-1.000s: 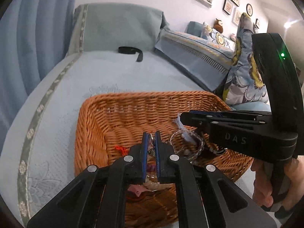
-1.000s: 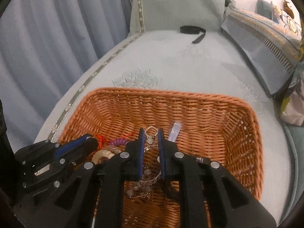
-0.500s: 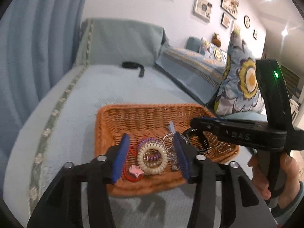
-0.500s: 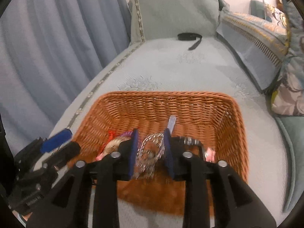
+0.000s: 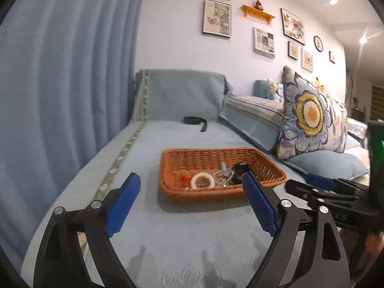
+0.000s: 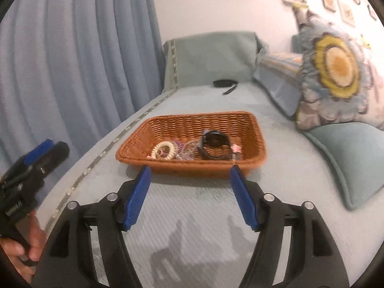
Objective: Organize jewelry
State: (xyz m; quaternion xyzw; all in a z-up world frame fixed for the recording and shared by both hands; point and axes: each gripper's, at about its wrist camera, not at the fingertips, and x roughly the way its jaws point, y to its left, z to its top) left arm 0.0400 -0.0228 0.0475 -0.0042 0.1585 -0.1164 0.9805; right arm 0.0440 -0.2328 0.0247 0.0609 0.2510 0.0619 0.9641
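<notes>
An orange wicker basket (image 5: 165, 168) (image 6: 254, 129) sits on the blue-grey sofa seat. Inside lie a cream coiled bracelet (image 5: 202, 180) (image 6: 163, 150), a silver chain (image 5: 223, 176) (image 6: 188, 150), a black watch (image 5: 241, 169) (image 6: 214, 142) and a small red piece (image 5: 183, 177). My left gripper (image 5: 190, 193) is open and empty, held back from the basket's near side. My right gripper (image 6: 189, 183) is open and empty, just in front of the basket's near rim. It also shows at the right of the left wrist view (image 5: 319, 183).
A black strap (image 5: 195, 121) (image 6: 224, 84) lies at the far end of the seat. A floral pillow (image 5: 309, 117) (image 6: 336, 76) and a plain cushion (image 6: 348, 153) stand to the right. Blue curtains (image 5: 60, 84) hang on the left.
Both grippers let go of the jewelry in the basket, opened wide and pulled back and up from it. The jewelry stayed in the basket.
</notes>
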